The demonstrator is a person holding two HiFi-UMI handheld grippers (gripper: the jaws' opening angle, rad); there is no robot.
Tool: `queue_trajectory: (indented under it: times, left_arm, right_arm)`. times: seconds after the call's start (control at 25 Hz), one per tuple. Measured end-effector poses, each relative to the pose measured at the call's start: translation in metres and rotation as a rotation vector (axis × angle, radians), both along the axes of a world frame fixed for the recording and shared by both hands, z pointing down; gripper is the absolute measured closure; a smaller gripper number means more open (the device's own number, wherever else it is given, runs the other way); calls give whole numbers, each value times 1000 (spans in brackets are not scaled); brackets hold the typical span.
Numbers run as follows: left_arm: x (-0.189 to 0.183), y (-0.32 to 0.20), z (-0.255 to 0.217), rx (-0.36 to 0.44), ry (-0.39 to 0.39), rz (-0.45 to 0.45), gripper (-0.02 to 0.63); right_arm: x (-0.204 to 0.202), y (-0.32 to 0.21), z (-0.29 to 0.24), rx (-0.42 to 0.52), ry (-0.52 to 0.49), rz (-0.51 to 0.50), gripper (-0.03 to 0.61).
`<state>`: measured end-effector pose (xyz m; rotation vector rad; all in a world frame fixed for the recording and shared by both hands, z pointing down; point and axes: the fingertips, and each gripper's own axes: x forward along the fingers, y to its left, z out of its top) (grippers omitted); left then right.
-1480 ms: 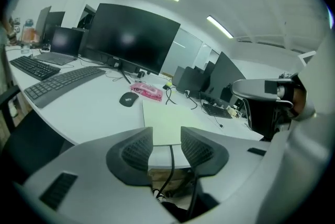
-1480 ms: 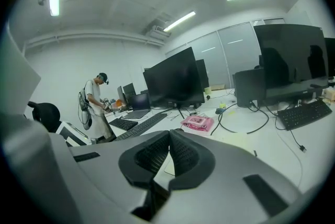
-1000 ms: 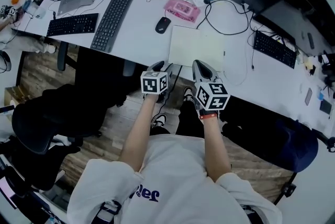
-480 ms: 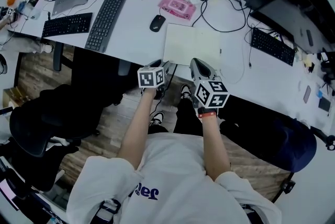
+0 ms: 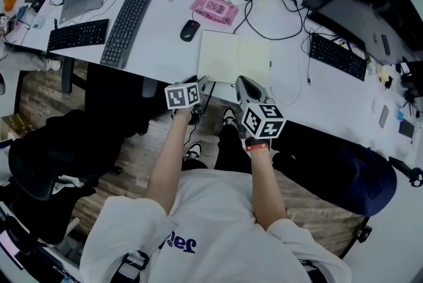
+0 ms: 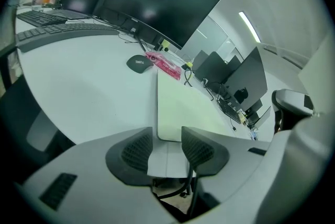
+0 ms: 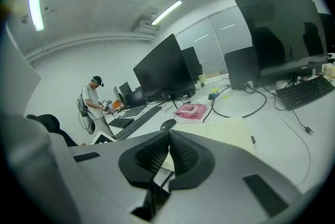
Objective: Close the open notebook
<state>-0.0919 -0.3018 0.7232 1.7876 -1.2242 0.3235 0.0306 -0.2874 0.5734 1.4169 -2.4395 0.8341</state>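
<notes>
Notebook [image 5: 234, 58] lies open and flat on the white desk [image 5: 162, 50], pale pages up, close to the front edge and straight ahead of you. Your left gripper [image 5: 201, 83] hangs at that front edge by the notebook's near left corner. In the left gripper view its fingers [image 6: 137, 150] stand a little apart with nothing between them, and the book's near edge shows just beyond the gap. Your right gripper [image 5: 246, 84] sits at the desk edge just below the notebook's near side, a little right of the left one. In the right gripper view its fingers [image 7: 184, 152] are pressed together on nothing, with the page spread out past them.

Beyond the notebook's far left corner you have a dark mouse [image 5: 190, 30], and behind it a pink flat pack [image 5: 214, 8]. A black cable [image 5: 281, 4] loops over the desk past the far right corner. A long dark keyboard [image 5: 129, 16] lies well off to the left.
</notes>
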Motion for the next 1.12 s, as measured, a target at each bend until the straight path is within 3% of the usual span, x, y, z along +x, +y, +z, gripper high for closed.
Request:
queue_trajectory:
  times: [0.24, 0.68, 1.12]
  left_arm:
    - [-1, -3, 0, -2, -19, -18, 482]
    - [-1, -6, -6, -4, -45, -32, 503]
    - [-1, -22, -30, 62, -79, -10, 526]
  right_arm:
    - [10, 1, 1, -4, -8, 17, 563]
    - [19, -4, -5, 5, -41, 36, 563]
    - [21, -6, -13, 16, -67, 57, 563]
